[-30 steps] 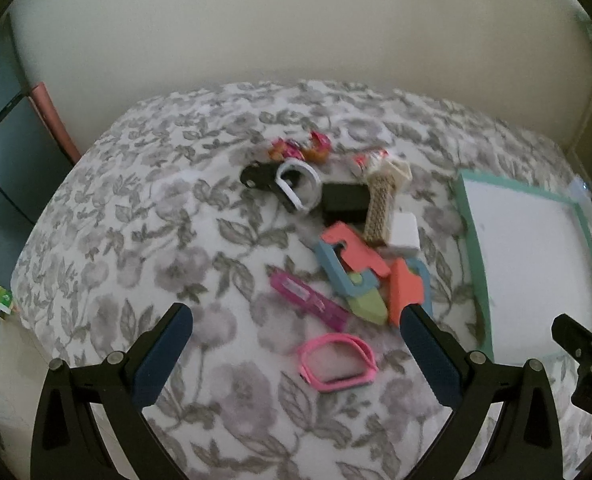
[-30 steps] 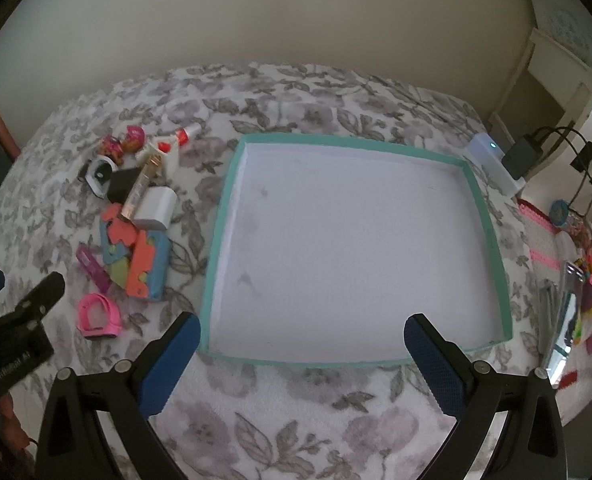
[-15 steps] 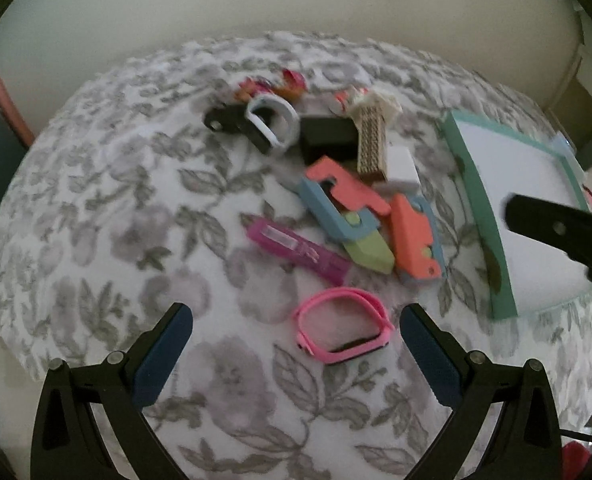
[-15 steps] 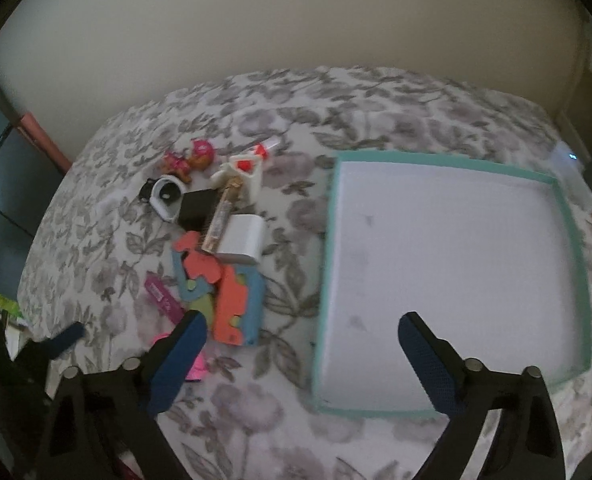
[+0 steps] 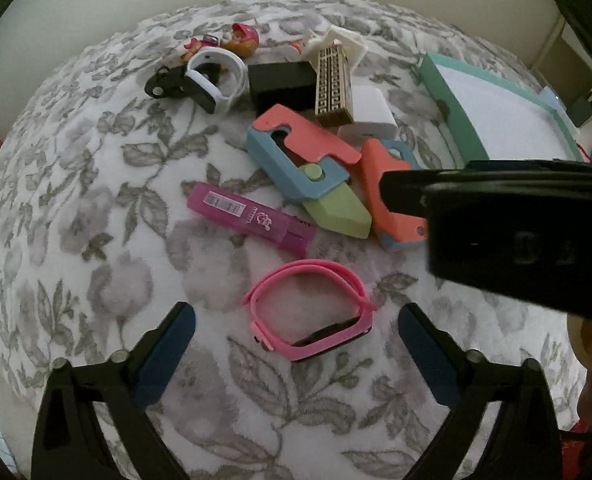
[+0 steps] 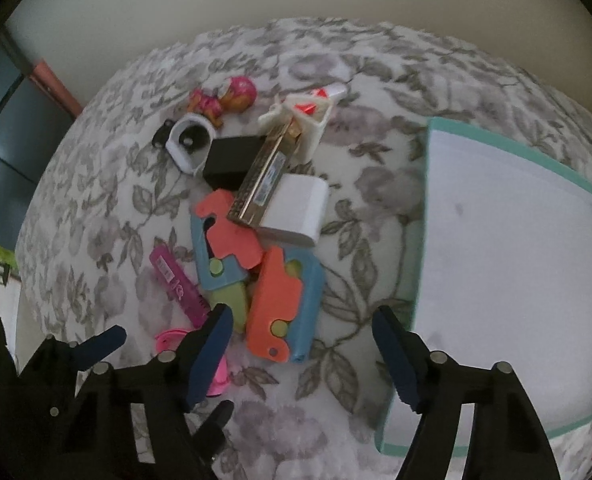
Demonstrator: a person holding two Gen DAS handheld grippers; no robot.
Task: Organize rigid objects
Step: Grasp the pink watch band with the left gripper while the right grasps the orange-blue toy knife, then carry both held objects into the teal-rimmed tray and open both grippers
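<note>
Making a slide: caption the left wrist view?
Open left gripper above pink wristband; toy pile beyond, teal tray at right.

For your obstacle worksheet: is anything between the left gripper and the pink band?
Nothing visible. The pink band lies alone on the floral cover just ahead of the open left gripper. The right gripper hangs off to one side, not between them.

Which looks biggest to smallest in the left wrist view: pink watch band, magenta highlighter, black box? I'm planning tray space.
1. pink watch band, though it lies nearest the camera, so unsure
2. magenta highlighter
3. black box, farthest away
</note>
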